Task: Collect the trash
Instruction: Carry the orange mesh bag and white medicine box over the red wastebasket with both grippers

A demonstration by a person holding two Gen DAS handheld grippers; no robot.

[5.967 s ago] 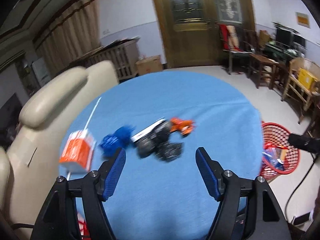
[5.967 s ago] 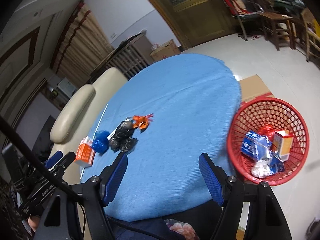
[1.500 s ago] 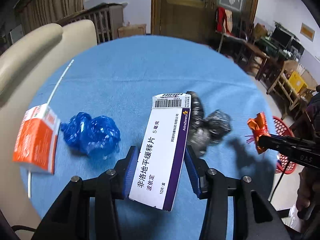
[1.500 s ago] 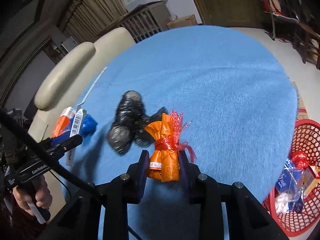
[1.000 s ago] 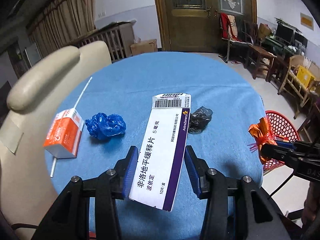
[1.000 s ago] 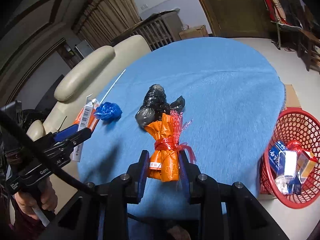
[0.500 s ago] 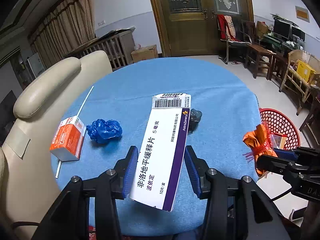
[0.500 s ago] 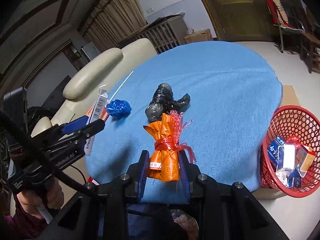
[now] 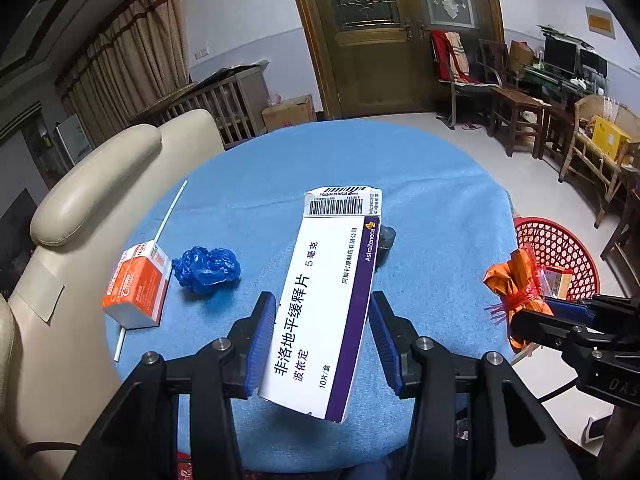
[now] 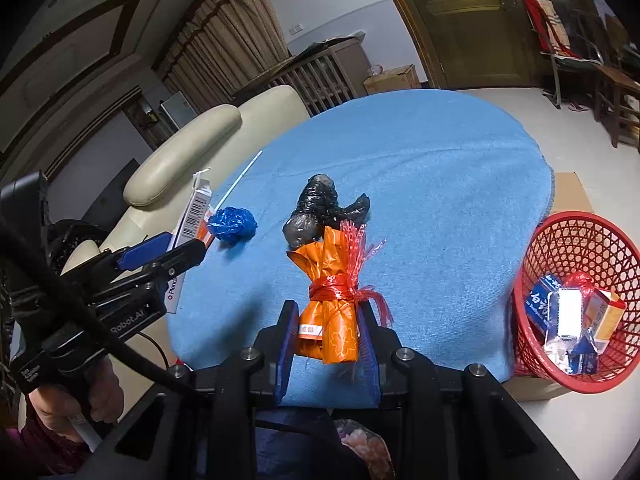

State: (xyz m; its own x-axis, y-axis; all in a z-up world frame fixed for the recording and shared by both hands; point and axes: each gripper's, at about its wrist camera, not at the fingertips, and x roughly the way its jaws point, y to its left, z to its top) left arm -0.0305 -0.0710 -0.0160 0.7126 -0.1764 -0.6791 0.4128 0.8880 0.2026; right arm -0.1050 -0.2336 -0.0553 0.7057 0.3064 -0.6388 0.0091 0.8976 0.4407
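Note:
My left gripper [image 9: 322, 316] is shut on a white and purple medicine box [image 9: 328, 292], held above the near edge of the blue round table [image 9: 420, 200]. My right gripper [image 10: 326, 320] is shut on an orange wrapper tied with red string [image 10: 330, 292]; it also shows in the left wrist view [image 9: 516, 280]. On the table lie a crumpled blue bag [image 9: 206, 270], an orange and white carton [image 9: 136, 290], a white straw [image 9: 170, 208] and a crumpled black bag [image 10: 320, 212]. A red mesh basket [image 10: 576, 240] on the floor at the right holds several pieces of trash.
A cream sofa [image 9: 92, 184] borders the table's left side. A flat cardboard box [image 10: 570, 196] lies on the floor behind the basket. Wooden chairs and desks [image 9: 520, 108] stand at the far right, a wooden door [image 9: 384, 32] behind.
Both grippers have pulled back and risen from the table with their loads still held. The right gripper with the orange wrapper has moved nearer the red basket.

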